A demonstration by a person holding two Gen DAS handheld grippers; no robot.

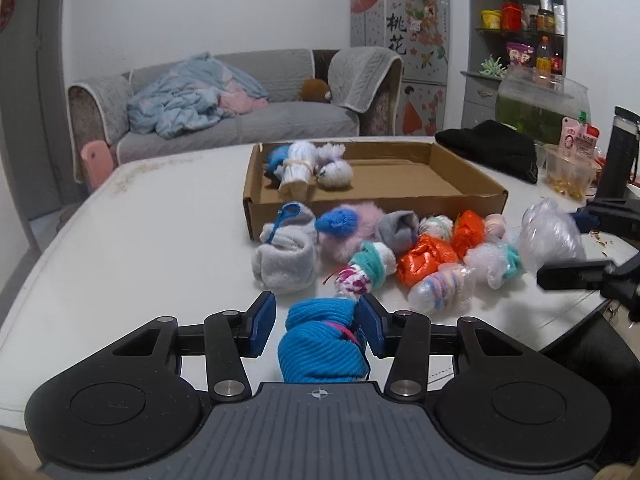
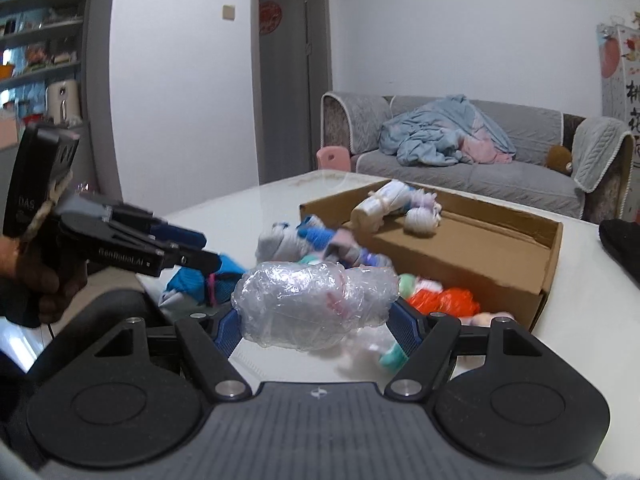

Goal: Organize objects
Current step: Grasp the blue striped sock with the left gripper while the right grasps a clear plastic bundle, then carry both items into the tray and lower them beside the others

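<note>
Between the blue pads of the left gripper sits a bright blue ribbed sock bundle, the jaws drawn in close so that the right pad presses its side while a sliver of gap shows by the left pad; the bundle looks held just above the white table. Over on the right side, the right gripper has its jaws about half spread and clamped on a clear plastic-wrapped bundle, which spans the gap between both pads and hangs clear of the tabletop. Just beyond the left gripper lies a loose heap of rolled items: a grey sock roll with a blue clip, a pink fluffy bundle, a teal-banded roll, two orange wrapped bundles, and several pastel ones in clear wrap. Directly behind the heap, touching it, stands a shallow cardboard box, open on top, with three pale rolled bundles gathered in its far left corner. Farther back a grey sofa carries a crumpled blue blanket.
</note>
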